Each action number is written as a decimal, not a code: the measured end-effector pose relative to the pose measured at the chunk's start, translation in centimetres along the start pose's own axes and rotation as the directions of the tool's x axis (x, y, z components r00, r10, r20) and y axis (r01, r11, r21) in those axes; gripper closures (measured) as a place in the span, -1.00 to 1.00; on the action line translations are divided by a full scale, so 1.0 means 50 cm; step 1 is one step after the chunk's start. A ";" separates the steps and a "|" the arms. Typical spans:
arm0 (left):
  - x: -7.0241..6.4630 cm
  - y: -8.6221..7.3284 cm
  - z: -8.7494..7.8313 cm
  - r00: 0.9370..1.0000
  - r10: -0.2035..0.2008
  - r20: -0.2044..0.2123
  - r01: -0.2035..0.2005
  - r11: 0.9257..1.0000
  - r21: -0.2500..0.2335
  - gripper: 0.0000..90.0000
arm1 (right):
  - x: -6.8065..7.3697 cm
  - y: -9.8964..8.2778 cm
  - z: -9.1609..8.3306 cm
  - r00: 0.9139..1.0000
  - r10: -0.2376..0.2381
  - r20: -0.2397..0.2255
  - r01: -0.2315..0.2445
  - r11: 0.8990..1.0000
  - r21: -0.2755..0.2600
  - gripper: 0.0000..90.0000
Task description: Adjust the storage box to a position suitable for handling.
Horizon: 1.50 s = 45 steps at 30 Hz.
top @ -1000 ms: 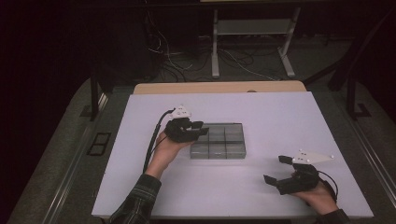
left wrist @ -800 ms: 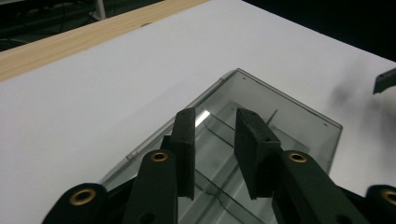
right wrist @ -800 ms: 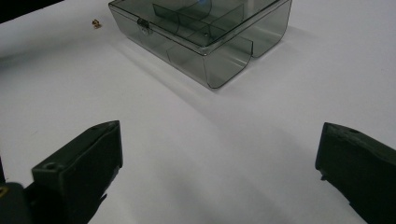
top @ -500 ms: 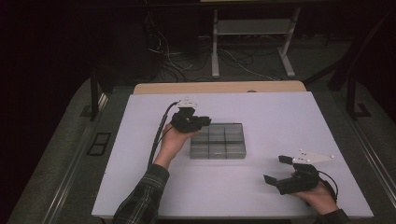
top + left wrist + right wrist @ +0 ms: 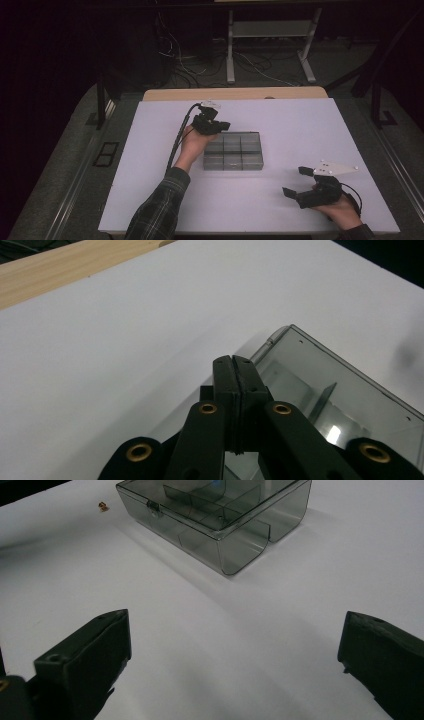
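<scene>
Lying just under the closed left gripper (image 5: 216,126): clear compartment box (image 5: 233,151)

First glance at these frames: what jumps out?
The clear plastic compartment box lying mid-table on the white table, lid shut. The left gripper sits at the box's far left corner, its jaws pressed together with nothing between them. The right gripper rests near the table's front right, jaws wide open, pointing toward the box.
</scene>
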<state>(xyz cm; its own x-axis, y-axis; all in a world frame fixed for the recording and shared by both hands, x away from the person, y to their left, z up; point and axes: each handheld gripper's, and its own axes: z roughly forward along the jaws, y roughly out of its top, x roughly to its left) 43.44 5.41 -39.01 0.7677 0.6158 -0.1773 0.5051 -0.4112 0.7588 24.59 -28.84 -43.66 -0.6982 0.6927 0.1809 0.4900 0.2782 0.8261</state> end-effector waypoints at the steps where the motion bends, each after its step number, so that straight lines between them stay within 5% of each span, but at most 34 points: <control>1: 0.000 0.003 0.005 1.000 0.000 -0.007 0.000 1.000 0.011 0.96 | 0.000 0.000 0.000 1.000 0.000 -0.001 0.000 1.000 0.000 -0.99; 10: 0.012 0.021 0.048 0.999 0.013 -0.049 -0.008 0.995 0.103 0.96 | 0.000 0.000 -0.001 1.000 0.002 -0.003 -0.002 1.000 -0.005 -0.99; 11: 0.016 0.023 0.049 0.998 0.040 -0.051 -0.033 0.991 0.131 0.96 | 0.000 0.000 -0.001 1.000 0.005 -0.004 -0.005 1.000 -0.005 -0.99; 16: 0.015 0.025 0.070 0.998 0.014 -0.066 -0.005 0.991 0.135 0.96 | 0.000 0.001 -0.002 1.000 0.005 -0.005 -0.005 1.000 -0.007 -0.99; 25: 0.009 0.028 0.091 0.995 0.058 -0.082 -0.039 0.976 0.216 0.96 | -0.001 0.001 -0.002 1.000 0.003 -0.006 -0.003 1.000 -0.008 -0.99; 45: -0.012 0.019 0.099 0.996 0.058 -0.073 -0.041 0.975 0.218 0.97 | -0.001 0.000 -0.003 1.000 0.002 -0.003 -0.002 1.000 -0.008 -0.99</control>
<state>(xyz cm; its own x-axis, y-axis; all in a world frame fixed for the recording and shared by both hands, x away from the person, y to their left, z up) 45.42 1.33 -41.28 0.7647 0.6386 -0.0863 0.5471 -0.5727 0.6105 24.54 -28.98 -43.55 -0.6988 0.6914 0.1836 0.4869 0.2717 0.8301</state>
